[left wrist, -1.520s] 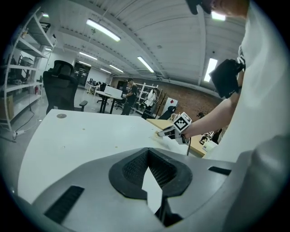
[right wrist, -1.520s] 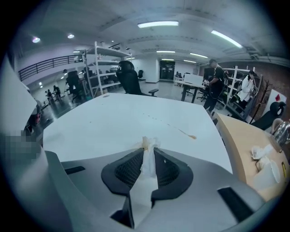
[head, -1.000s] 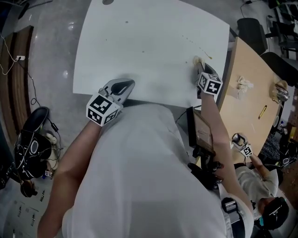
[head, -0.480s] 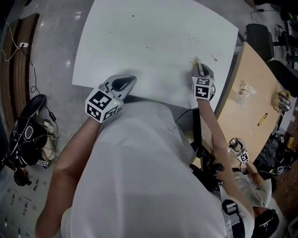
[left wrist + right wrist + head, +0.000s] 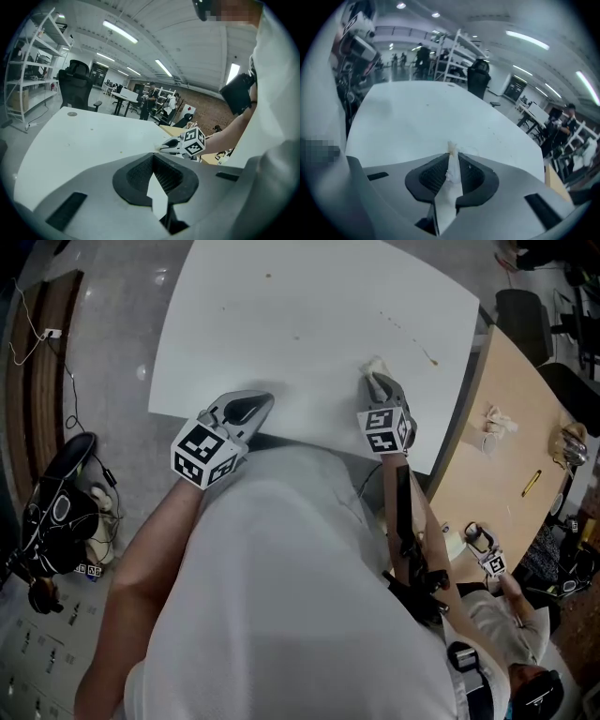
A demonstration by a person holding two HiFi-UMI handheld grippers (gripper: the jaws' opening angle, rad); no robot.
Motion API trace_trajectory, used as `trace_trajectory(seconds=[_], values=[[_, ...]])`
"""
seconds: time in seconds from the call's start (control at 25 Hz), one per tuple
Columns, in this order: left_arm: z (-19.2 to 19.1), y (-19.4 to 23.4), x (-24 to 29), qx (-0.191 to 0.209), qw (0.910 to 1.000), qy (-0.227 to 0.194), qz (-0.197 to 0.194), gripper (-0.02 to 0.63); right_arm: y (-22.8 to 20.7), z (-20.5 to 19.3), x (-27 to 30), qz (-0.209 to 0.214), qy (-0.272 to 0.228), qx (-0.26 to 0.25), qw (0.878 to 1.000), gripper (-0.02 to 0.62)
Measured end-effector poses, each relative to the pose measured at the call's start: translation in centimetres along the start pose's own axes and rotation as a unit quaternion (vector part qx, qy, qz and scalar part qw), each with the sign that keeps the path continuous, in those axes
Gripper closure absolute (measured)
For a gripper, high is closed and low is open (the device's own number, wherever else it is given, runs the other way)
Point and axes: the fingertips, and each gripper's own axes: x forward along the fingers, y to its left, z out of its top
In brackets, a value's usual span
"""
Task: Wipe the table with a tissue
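Note:
On the white table [image 5: 300, 306] my right gripper [image 5: 377, 379] points down, shut on a crumpled white tissue [image 5: 374, 366] whose tip presses on the tabletop near the front right. In the right gripper view the tissue [image 5: 453, 176] is pinched between the black pads, its stained tip poking past them. A trail of small brown spots [image 5: 430, 357] lies to the right of the tissue. My left gripper [image 5: 246, 409] rests at the table's near edge, shut with nothing in it; its own view shows the jaws meeting at the tips [image 5: 153, 158] and the right gripper [image 5: 164, 148] beyond.
A wooden table [image 5: 506, 456] adjoins on the right with a crumpled tissue [image 5: 495, 418] and a yellow pen [image 5: 530, 482]. Another person's hand with a gripper [image 5: 486, 554] is at lower right. Black gear [image 5: 61, 512] and cables lie on the floor at left.
My right gripper has slid left across the table with the tissue and has rolled, away from the brown spots near the right edge. The left gripper has stayed put.

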Motion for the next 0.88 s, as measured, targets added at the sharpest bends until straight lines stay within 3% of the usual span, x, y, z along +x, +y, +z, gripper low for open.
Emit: trace_trajectory(seconds=[0.12,0.2,0.28,0.36,0.4,0.44,0.48,0.6,0.68,0.72,0.88], values=[[0.0,0.4,-0.6,-0.002,0.9999,-0.004,0.011,0.6,-1.3,0.4,-1.1,-0.013,-0.032,0.087,0.996,0.534],[-0.1,0.5,-0.8,-0.004,0.9999,-0.003,0.014,0.6,-2.5,0.6,-1.8,0.003,-0.067,0.165,0.984,0.534],[-0.1,0.6,-0.7,-0.005,0.9999,-0.002,0.014,0.6,-4.0,0.7,-2.7,0.037,-0.103,0.279,0.954,0.534],[-0.1,0.5,-0.6,-0.004,0.9999,-0.002,0.013,0.6,-5.9,0.2,-3.4,0.061,-0.124,0.398,0.907,0.534],[-0.1,0.5,-0.6,-0.004,0.9999,-0.002,0.012,0.6,-6.9,-0.4,-3.5,0.063,-0.126,0.44,0.887,0.534],[0.0,0.4,-0.5,-0.003,0.9999,-0.002,0.012,0.601,-7.9,-1.2,-3.3,0.057,-0.122,0.463,0.876,0.534],[0.0,0.4,-0.4,-0.003,0.9999,-0.002,0.011,0.601,-8.5,-2.1,-3.0,0.046,-0.111,0.466,0.877,0.534],[0.2,0.3,-0.1,0.0,1.0,0.001,0.007,0.6,-8.9,-4.4,-1.2,0.019,-0.049,0.397,0.916,0.532],[0.3,0.3,0.0,0.002,1.0,0.002,0.006,0.6,-8.2,-4.5,-0.4,0.017,-0.019,0.351,0.936,0.491],[0.3,0.3,0.0,0.002,1.0,0.003,0.006,0.6,-7.8,-4.2,-0.1,0.018,-0.01,0.333,0.943,0.453],[0.3,0.6,0.0,-0.001,1.0,0.004,0.009,0.6,-6.4,-3.5,0.5,-0.001,0.024,0.248,0.969,0.409]])
